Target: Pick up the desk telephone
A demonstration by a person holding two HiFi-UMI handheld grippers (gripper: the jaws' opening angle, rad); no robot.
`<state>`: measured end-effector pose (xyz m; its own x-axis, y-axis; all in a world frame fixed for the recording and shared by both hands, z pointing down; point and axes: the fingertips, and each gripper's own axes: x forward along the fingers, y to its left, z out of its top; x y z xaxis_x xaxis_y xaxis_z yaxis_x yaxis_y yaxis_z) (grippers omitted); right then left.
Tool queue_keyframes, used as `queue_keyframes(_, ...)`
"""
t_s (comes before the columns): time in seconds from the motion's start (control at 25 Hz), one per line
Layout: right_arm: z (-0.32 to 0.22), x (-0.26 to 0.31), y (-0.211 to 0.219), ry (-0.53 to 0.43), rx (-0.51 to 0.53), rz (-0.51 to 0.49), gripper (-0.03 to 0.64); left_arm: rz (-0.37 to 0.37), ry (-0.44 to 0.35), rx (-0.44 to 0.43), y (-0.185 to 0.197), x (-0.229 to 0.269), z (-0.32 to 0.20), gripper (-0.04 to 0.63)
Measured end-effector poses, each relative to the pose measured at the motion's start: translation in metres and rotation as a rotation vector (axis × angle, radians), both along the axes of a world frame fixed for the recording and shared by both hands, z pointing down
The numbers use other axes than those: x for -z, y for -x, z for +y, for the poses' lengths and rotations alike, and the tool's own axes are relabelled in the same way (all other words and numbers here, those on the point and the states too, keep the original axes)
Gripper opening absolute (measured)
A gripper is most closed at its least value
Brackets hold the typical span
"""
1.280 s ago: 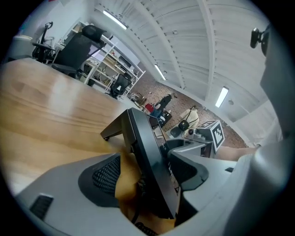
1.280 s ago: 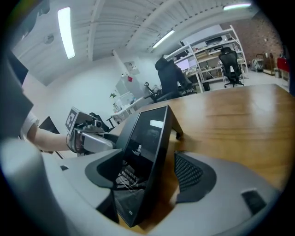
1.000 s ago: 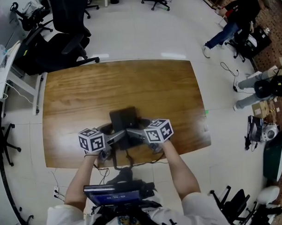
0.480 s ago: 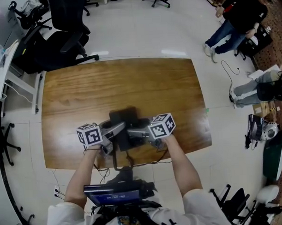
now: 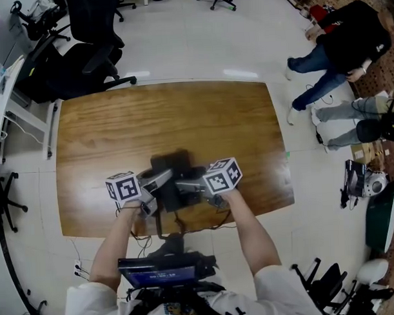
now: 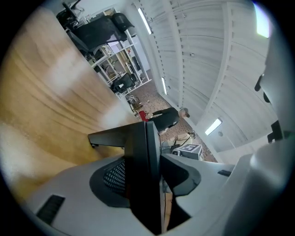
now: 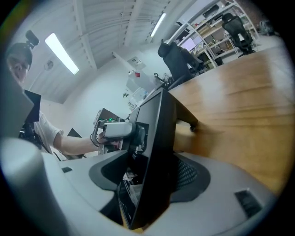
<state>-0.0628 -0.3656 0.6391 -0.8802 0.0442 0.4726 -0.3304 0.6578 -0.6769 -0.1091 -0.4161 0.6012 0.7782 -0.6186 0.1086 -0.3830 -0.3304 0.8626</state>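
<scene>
A black desk telephone [image 5: 174, 180] stands on the wooden table [image 5: 182, 115] near its front edge. My left gripper [image 5: 158, 181] reaches it from the left and my right gripper [image 5: 185, 184] from the right. In the left gripper view the telephone's thin edge [image 6: 143, 152] stands between the jaws, against the meshed pad, with a slit left at the other pad. In the right gripper view the telephone [image 7: 156, 138] lies against one pad, and a gap shows on its keypad side. Both pairs of jaws are closing around it. The left gripper [image 7: 113, 131] shows beyond the telephone.
A cable [image 5: 162, 222] runs from the telephone over the table's front edge. A black office chair [image 5: 84, 54] stands off the far left corner. A person [image 5: 341, 39] walks at the upper right, and another person's legs [image 5: 357, 122] lie beside the table's right side.
Both pairs of jaws have narrowed around the telephone. The left gripper has rolled and shifted slightly. The person at the upper right has walked further along.
</scene>
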Motion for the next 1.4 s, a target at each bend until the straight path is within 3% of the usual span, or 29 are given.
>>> queue_keyframes(0.52,0.007,0.023,-0.007,-0.077,-0.072,-0.069,0.267,-0.084,-0.135,-0.07,-0.015,0.033,0.013,0.19)
queue_keyframes(1.4,0.032,0.131,-0.008,-0.318,-0.082,-0.185,0.264,-0.144,-0.398,-0.04,-0.019,0.152,0.053,0.19)
